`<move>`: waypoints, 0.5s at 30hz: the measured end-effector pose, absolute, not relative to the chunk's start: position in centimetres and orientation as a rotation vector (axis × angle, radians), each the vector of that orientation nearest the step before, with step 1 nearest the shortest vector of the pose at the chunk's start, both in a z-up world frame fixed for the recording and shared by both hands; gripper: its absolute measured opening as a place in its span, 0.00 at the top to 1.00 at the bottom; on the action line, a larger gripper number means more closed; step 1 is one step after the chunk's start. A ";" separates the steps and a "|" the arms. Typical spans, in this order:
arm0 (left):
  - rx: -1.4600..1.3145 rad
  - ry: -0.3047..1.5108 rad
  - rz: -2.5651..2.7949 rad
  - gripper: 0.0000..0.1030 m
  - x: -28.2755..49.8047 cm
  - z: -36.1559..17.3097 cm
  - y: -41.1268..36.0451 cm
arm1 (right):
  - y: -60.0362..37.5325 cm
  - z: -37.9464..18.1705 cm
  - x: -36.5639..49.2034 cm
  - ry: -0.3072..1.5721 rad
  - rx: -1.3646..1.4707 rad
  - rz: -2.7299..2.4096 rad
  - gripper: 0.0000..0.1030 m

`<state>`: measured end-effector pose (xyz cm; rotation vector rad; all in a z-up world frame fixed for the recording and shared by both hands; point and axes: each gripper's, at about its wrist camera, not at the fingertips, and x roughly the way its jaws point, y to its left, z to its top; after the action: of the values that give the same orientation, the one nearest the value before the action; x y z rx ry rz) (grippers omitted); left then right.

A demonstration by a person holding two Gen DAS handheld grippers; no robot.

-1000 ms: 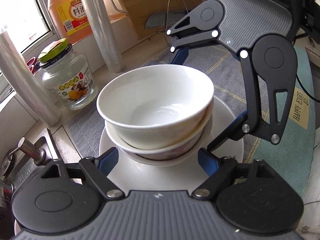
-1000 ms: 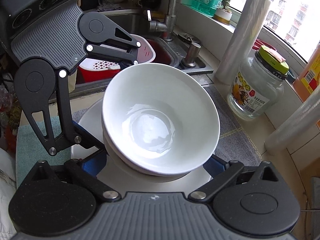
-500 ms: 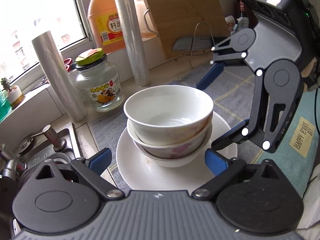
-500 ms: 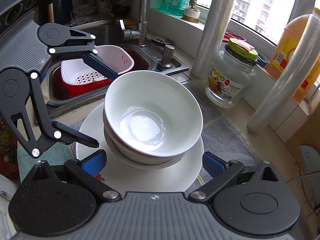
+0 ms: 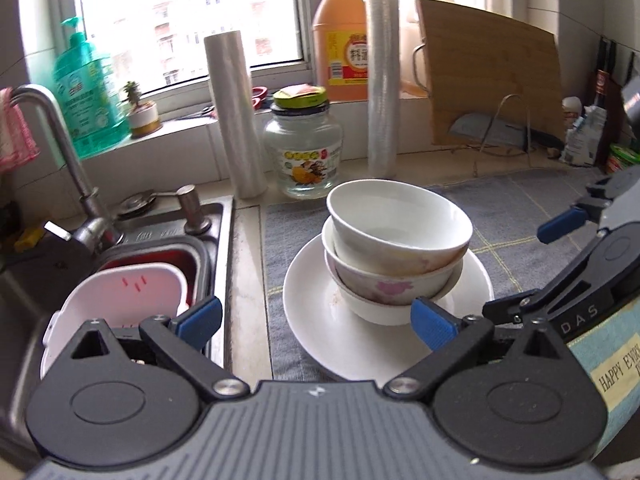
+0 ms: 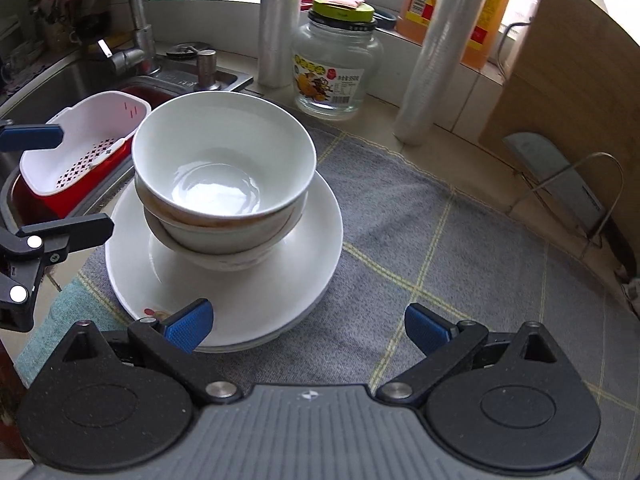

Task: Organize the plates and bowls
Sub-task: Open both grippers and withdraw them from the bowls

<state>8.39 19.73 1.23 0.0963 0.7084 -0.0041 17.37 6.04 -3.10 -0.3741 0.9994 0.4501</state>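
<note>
Two glossy white bowls (image 6: 224,172) are nested one in the other; the lower one (image 5: 384,284) has pink flower marks on its round wall. They stand on a smooth, shallow white plate (image 6: 304,248), which seems to lie on another plate. The plates rest on a grey woven mat (image 6: 440,240) with thin yellow lines, on the desk.

In the left wrist view the left tool (image 5: 316,318), with ribbed blue pads on black arms, is wide open at the lower middle of the frame and holds nothing; the bowls stand just above it and a little to the right. In the right wrist view the right tool (image 6: 308,324) is also wide open and empty; the stack lies at the centre left, above its left pad, which hangs over the plate rim.

A clear glass jar (image 6: 334,68) with a green lid stands behind, at the upper middle.
</note>
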 end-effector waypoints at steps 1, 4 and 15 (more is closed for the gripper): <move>0.067 0.720 0.029 0.03 8.0 1.3 19.6 | 5.8 -3.1 17.1 1.007 -0.364 0.436 0.00; -0.002 0.752 0.105 0.03 6.6 1.6 18.7 | 4.9 -2.7 16.0 1.003 -0.351 0.404 0.00; -0.027 0.753 0.225 0.03 0.9 4.6 12.4 | 1.6 0.8 10.3 0.960 -0.304 0.409 0.00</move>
<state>0.94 12.45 4.59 -0.0269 0.7527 0.2250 10.31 1.55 0.78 -0.3041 0.9600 0.4090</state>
